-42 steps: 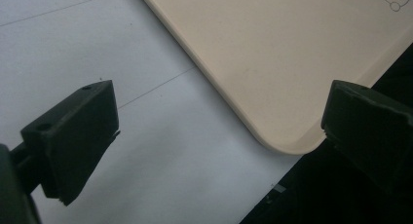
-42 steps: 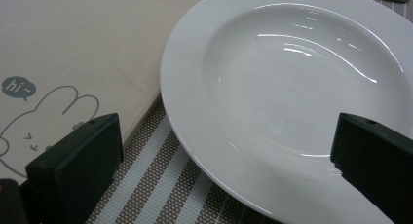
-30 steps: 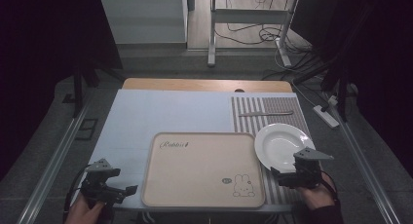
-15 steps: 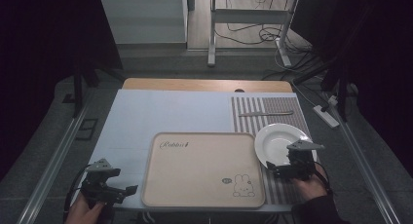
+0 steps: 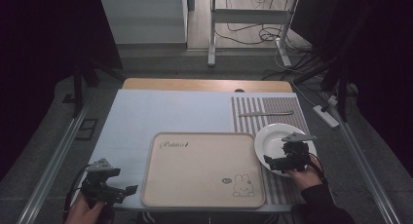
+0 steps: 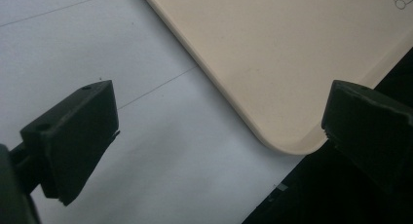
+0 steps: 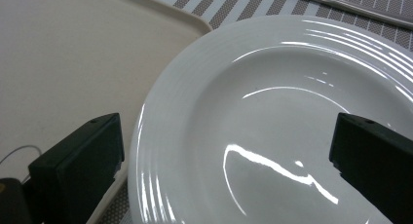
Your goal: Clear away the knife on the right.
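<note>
Since a second ago the right gripper (image 5: 275, 161) has moved in from the counter's right edge and now sits over the near part of the white plate (image 5: 278, 139); left gripper (image 5: 127, 190) has barely shifted. Right gripper jaws spread wide, nothing between them but the plate below; in the right gripper view the plate (image 7: 272, 131) spans the gap between the two black jaws, whether they touch it I cannot tell. Plate lies flat on the striped placemat (image 5: 253, 109), its left rim just beside the beige tray (image 5: 195, 170), right at the tray's right edge. Tray is bare, with a rabbit drawing (image 5: 242, 186) near its front right corner. Left gripper at the near left corner of the counter, jaws released and wide apart, holding nothing; in its own view the tray's rounded corner (image 6: 287, 136) lies between the jaws, over the pale blue mat (image 6: 146, 151). A knife (image 5: 265, 113) lies on the placemat beyond the plate, apart from it.
</note>
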